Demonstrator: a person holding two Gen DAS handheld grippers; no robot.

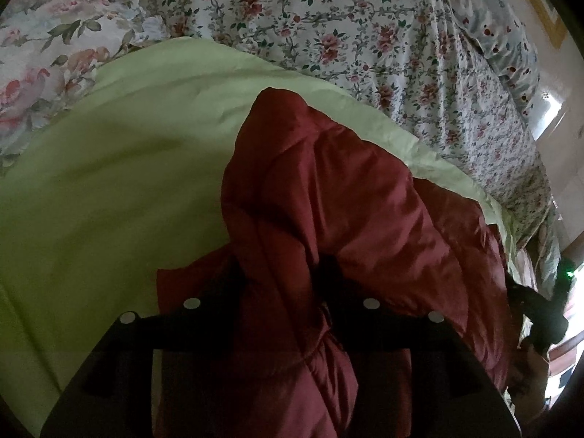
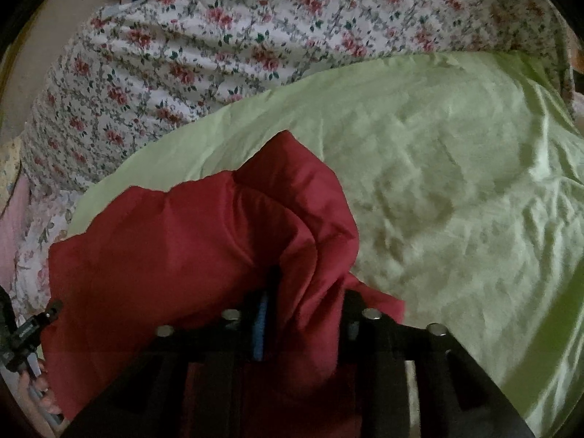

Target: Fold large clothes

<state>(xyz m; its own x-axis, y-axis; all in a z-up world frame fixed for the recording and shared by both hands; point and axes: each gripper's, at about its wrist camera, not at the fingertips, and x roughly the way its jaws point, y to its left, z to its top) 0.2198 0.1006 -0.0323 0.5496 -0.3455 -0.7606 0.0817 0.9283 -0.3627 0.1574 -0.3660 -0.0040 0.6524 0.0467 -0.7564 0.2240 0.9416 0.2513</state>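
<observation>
A puffy dark red jacket [image 1: 328, 200] is held up over a light green sheet [image 1: 109, 182] on a bed. My left gripper [image 1: 284, 292] is shut on a thick fold of the red jacket, which bulges up between the fingers and hides their tips. In the right wrist view the same jacket [image 2: 182, 248] hangs from my right gripper [image 2: 303, 303], shut on another bunched fold, with a blue finger pad [image 2: 260, 328] showing beside the cloth. The jacket spans between the two grippers above the green sheet [image 2: 456, 200].
A floral bedspread [image 1: 346, 36] covers the bed beyond the green sheet, and it also shows in the right wrist view [image 2: 200, 54]. A large-flowered pillow [image 1: 33, 65] lies at far left. The other gripper shows at each view's edge [image 1: 544, 314] [image 2: 22, 335].
</observation>
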